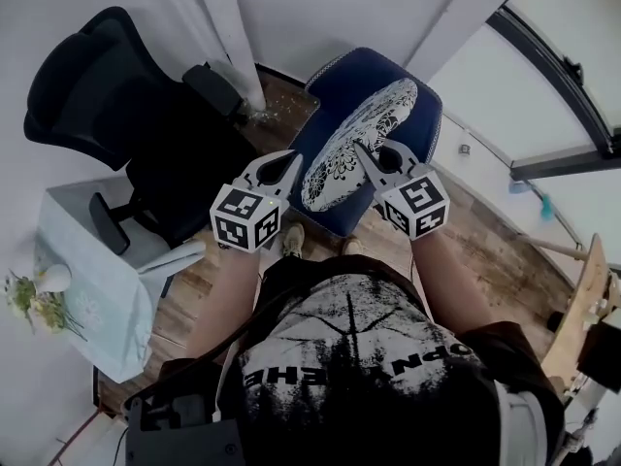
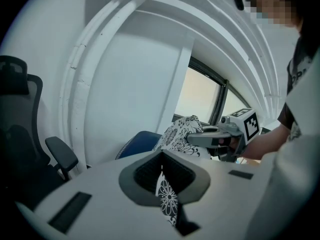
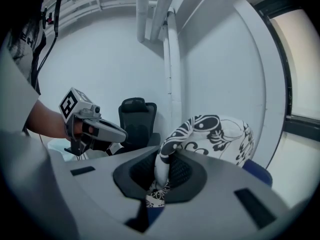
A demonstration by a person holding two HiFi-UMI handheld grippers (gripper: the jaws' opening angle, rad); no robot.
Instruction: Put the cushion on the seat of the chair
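Note:
A white cushion with black floral print (image 1: 354, 142) hangs between both grippers above the blue chair seat (image 1: 335, 95). My left gripper (image 1: 289, 166) is shut on the cushion's near left edge; the printed fabric (image 2: 167, 196) is pinched between its jaws. My right gripper (image 1: 369, 158) is shut on the cushion's right edge, with the fabric (image 3: 162, 161) bunched between its jaws. In the right gripper view the cushion (image 3: 215, 134) bulges ahead of the jaws. The left gripper view shows the blue chair (image 2: 137, 143) behind the cushion (image 2: 180, 134).
A black office chair (image 1: 116, 115) stands to the left, close to the blue chair. A small table with a pale cloth (image 1: 92, 280) and flowers (image 1: 34, 294) sits at the near left. White wall pipes (image 1: 233, 37) rise behind. A window frame (image 1: 563, 76) runs along the right.

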